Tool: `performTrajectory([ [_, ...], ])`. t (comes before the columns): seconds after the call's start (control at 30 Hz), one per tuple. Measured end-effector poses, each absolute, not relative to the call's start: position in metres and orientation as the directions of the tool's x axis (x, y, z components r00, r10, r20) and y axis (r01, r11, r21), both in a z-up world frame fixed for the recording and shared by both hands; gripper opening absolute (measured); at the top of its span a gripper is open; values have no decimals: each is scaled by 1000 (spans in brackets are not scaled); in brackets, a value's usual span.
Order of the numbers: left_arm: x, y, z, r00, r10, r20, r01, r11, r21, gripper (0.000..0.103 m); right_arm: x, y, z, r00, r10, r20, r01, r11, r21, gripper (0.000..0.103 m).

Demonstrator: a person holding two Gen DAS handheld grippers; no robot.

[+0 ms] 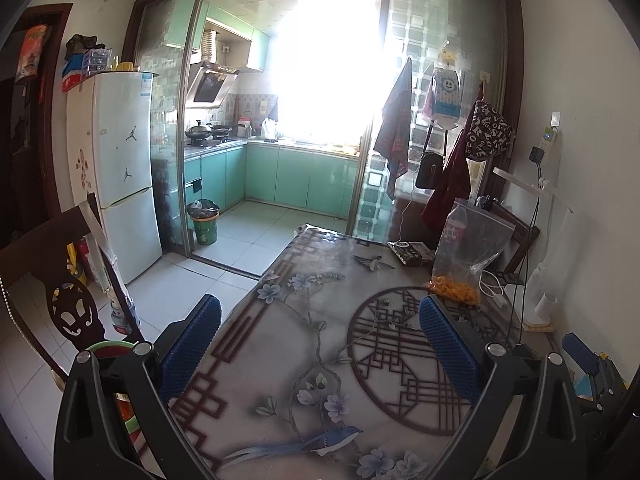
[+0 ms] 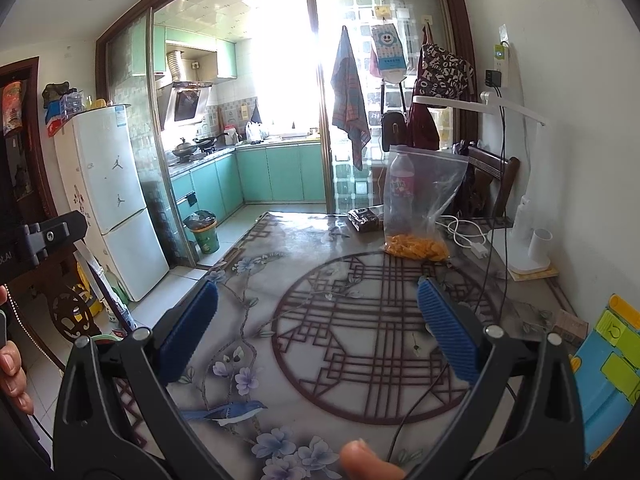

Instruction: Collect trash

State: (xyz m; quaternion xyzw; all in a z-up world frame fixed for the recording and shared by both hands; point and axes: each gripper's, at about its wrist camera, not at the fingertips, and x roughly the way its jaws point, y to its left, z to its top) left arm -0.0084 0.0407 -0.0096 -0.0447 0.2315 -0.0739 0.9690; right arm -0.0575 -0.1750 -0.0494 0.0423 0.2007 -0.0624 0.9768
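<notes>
Clear zip bag (image 2: 420, 200) upright at table's far end, orange scraps in its bottom, pink-labelled bottle (image 2: 400, 184) inside, dark wrapper (image 2: 366, 219) flat beside it, green bin (image 2: 204, 232) on kitchen floor

The left hand-held gripper (image 1: 320, 344) and the right hand-held gripper (image 2: 318, 330) both hover with blue-padded fingers spread wide and nothing between them, while a fingertip (image 2: 370, 460) shows below the right one and fingers (image 2: 14, 376) at its left edge.

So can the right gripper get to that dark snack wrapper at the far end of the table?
Probably yes: the right gripper is open, with bare table leading to the wrapper.
</notes>
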Motion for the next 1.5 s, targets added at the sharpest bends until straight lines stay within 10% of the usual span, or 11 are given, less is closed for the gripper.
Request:
performTrajectory([
  [1.5, -3, 34, -16, 862, -153, -484, 123, 988, -93, 95, -54, -184, -57, 900, -111, -422, 157, 985, 76, 98],
])
